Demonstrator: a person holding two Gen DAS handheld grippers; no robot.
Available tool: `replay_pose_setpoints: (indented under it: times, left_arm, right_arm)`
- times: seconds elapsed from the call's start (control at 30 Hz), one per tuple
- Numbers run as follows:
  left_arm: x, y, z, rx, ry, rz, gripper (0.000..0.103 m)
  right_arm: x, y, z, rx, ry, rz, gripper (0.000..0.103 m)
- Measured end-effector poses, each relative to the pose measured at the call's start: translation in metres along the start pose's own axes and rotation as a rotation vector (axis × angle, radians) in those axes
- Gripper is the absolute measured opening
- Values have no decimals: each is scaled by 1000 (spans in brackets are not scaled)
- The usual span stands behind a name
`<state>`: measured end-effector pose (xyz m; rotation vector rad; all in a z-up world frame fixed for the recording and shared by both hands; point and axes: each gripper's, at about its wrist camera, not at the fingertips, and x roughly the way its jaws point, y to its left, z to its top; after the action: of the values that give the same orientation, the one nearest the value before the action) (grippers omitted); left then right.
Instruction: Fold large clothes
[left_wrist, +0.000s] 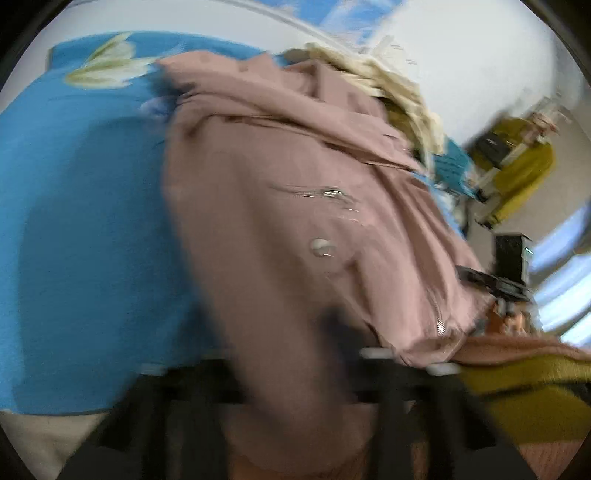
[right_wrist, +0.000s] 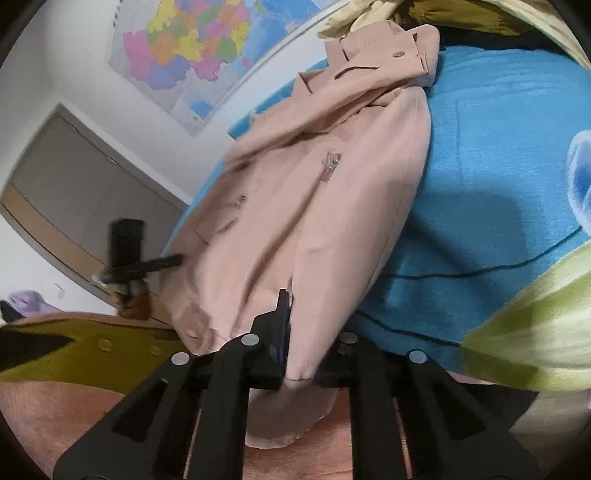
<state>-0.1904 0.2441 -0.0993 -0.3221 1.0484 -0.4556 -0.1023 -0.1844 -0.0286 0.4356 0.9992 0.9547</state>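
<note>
A dusty-pink jacket (left_wrist: 280, 206) with zips and snap buttons lies stretched over a blue bedspread (left_wrist: 81, 229); it also shows in the right wrist view (right_wrist: 332, 206). My left gripper (left_wrist: 295, 354) is shut on the jacket's hem, the cloth draping over the blurred fingers. My right gripper (right_wrist: 299, 350) is shut on the jacket's other hem corner, cloth pinched between its black fingers (right_wrist: 277, 332). The left gripper also appears in the right wrist view (right_wrist: 133, 266), and the right gripper at the right of the left wrist view (left_wrist: 495, 280).
The blue bedspread (right_wrist: 480, 184) has pale flower prints. An olive-yellow garment (right_wrist: 92, 350) and a cream fleece garment (left_wrist: 388, 85) lie beside the jacket. A wall map (right_wrist: 207, 48) and a grey door (right_wrist: 74, 192) are behind.
</note>
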Motion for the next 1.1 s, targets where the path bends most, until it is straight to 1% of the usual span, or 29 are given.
replay_pose_setpoints:
  times: [0.03, 0.07, 0.1, 0.23, 0.33, 0.4, 0.47, 0.57, 0.6, 0.63, 0.67, 0.7, 0.77, 0.83, 0.9, 1.1]
  left_arm:
    - [-2, 2, 3, -18, -11, -1, 3]
    - [-7, 3, 4, -33, -50, 3, 3]
    - [-12, 2, 5, -32, -69, 8, 3]
    - [-34, 4, 18, -85, -125, -57, 2]
    - [-51, 9, 30, -106, -163, -76, 2]
    - [-61, 7, 42, -104, -189, -73, 2]
    - [-65, 4, 53, -93, -198, -72, 2]
    - [-67, 0, 74, -82, -199, -62, 2]
    - [-68, 0, 81, -81, -201, -59, 2]
    - [-71, 1, 88, -78, -206, -62, 2]
    - [-74, 1, 99, -77, -214, -60, 2]
    - [-75, 2, 107, -76, -217, -61, 2]
    - [-78, 2, 126, -74, -226, -41, 2]
    - [-80, 1, 148, -68, -226, -36, 2]
    - [-80, -2, 167, -51, -230, -19, 2]
    - [-64, 5, 223, -57, -192, 19, 2]
  right_arm:
    - [-3, 5, 1, -11, -14, 15, 9]
    - [-7, 8, 2, -19, -25, 26, 9]
    - [-11, 12, 4, -24, -41, 39, 8]
    - [-28, 23, 21, -28, -122, 83, 8]
    - [-39, 26, 40, -12, -179, 104, 8]
    - [-43, 27, 55, -15, -206, 114, 8]
    - [-43, 29, 70, -7, -223, 139, 8]
    - [-42, 32, 93, -11, -240, 143, 8]
    - [-41, 34, 103, -16, -254, 132, 8]
    - [-40, 33, 112, -1, -261, 134, 8]
    - [-41, 31, 119, 7, -266, 144, 8]
    - [-41, 30, 129, 11, -278, 133, 8]
    - [-39, 26, 146, 32, -287, 129, 8]
    - [-36, 21, 164, 52, -301, 119, 8]
    - [-33, 18, 178, 55, -306, 125, 8]
    - [-17, 2, 221, 98, -299, 98, 8]
